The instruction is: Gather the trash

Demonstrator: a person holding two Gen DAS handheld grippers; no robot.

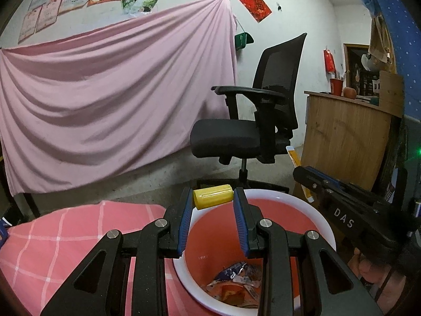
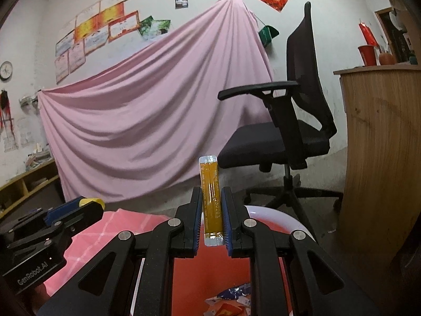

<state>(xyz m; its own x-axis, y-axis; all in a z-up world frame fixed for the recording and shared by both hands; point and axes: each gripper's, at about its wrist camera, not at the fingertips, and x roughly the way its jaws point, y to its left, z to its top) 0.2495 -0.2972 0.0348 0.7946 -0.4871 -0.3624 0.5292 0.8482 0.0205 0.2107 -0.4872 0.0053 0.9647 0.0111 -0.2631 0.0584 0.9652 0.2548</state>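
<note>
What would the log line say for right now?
left hand-held gripper: holds yellow tube | right hand-held gripper: holds orange packet | both over red bin | wrappers inside

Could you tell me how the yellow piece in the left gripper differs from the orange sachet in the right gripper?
The yellow cylinder is short, stubby and opaque; the orange sachet is long, flat and glossy with clear sealed ends. The cylinder lies crosswise at the left gripper tips, while the sachet stands upright between the right gripper fingers. Both are held over the red bin, which already contains wrappers.
</note>
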